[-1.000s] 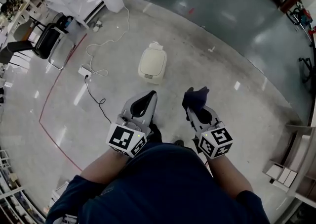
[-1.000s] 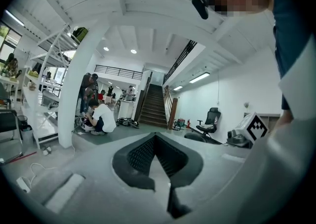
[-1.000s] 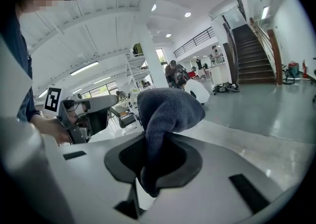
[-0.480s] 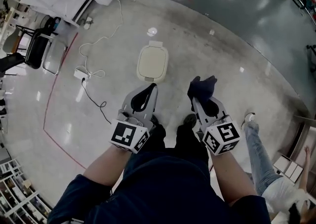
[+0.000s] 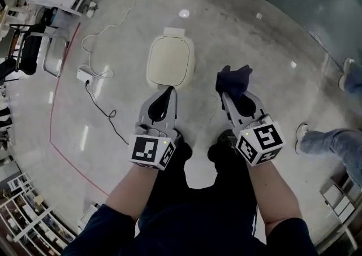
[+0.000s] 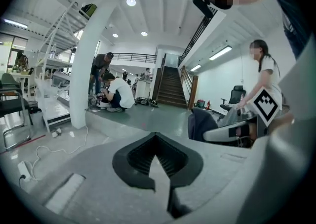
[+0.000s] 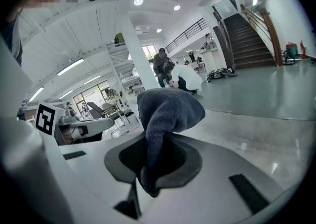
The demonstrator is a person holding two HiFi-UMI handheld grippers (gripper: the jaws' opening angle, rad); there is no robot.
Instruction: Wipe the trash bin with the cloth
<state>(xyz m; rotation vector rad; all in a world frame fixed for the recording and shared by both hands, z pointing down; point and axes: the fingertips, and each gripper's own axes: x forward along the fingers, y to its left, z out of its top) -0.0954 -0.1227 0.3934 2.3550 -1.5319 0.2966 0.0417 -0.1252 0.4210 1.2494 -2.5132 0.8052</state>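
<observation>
Glossy floor (image 5: 237,29), rounded cream trash bin (image 5: 169,64), fuzzy cloth (image 5: 233,79) in right tongs (image 5: 227,96)

The trash bin (image 5: 169,64) now lies much nearer, its near edge just at the tip of the left tool (image 5: 166,95). A bystander's legs (image 5: 331,139) now show at the right.

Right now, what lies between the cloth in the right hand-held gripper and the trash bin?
Only bare floor, as the head view shows: nothing stands between the dark cloth and the cream trash bin.
</observation>
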